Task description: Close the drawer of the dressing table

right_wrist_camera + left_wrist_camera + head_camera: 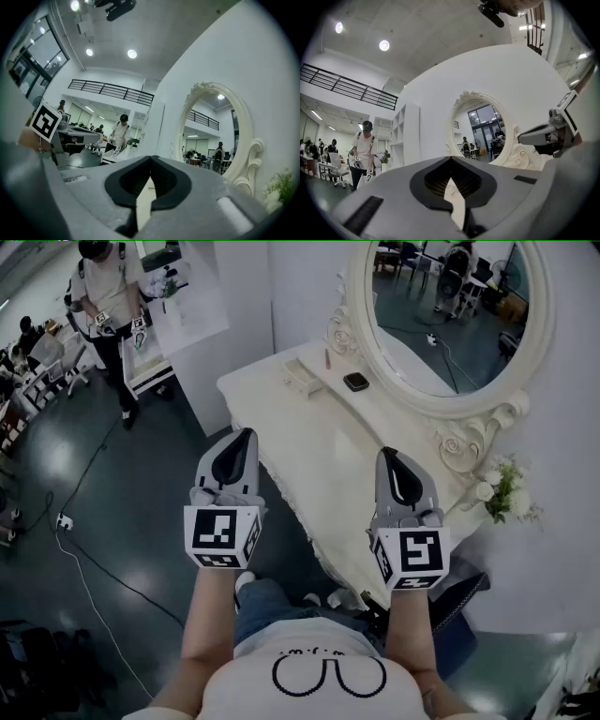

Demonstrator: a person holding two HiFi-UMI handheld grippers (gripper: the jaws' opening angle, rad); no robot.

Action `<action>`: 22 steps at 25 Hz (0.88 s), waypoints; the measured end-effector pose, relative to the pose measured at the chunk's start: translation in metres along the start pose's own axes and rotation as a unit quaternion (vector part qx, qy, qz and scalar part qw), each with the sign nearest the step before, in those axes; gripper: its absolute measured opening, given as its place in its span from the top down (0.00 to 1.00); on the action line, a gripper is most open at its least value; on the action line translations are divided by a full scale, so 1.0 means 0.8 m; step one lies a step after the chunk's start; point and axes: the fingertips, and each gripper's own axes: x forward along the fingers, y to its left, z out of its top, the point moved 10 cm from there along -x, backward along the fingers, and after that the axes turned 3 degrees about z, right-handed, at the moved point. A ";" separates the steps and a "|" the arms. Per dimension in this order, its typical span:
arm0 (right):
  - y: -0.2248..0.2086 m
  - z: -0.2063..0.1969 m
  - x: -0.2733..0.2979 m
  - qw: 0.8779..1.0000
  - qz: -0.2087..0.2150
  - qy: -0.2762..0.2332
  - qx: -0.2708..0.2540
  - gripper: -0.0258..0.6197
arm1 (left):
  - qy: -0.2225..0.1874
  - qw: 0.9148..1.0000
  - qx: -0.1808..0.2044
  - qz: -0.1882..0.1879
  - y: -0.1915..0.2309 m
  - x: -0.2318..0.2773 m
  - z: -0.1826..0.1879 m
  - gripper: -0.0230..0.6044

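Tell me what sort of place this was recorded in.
Probably a large open workspace or studio staged with furniture, not a home: the cream dressing table with its oval mirror stands on a glossy dark floor with trailing cables, and a railed mezzanine runs overhead.

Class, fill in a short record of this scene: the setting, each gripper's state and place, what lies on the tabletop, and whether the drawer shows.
Setting: cream dressing table with oval mirror; white flowers at its right end
Left gripper: shut, empty, held up by the table's left edge
Right gripper: shut, empty, held up over the tabletop
On the tabletop: small dark object, small shallow tray
Drawer: not made out in any view
Background: standing person
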 end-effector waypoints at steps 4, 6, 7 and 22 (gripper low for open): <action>0.003 -0.001 0.002 1.000 -0.007 0.006 -0.002 0.96 | -0.001 1.000 -0.005 -0.001 0.009 0.002 -0.005 0.97; 0.005 -0.002 0.008 1.000 -0.014 0.009 -0.004 0.96 | -0.001 1.000 -0.007 -0.003 0.018 0.005 -0.010 0.97; 0.006 -0.003 0.012 1.000 -0.019 0.009 -0.002 0.96 | 0.002 1.000 -0.008 -0.005 0.023 0.008 -0.013 0.97; 0.073 0.001 0.165 0.996 -0.083 0.022 0.015 0.96 | 0.005 0.997 -0.018 -0.071 0.181 0.125 -0.051 0.97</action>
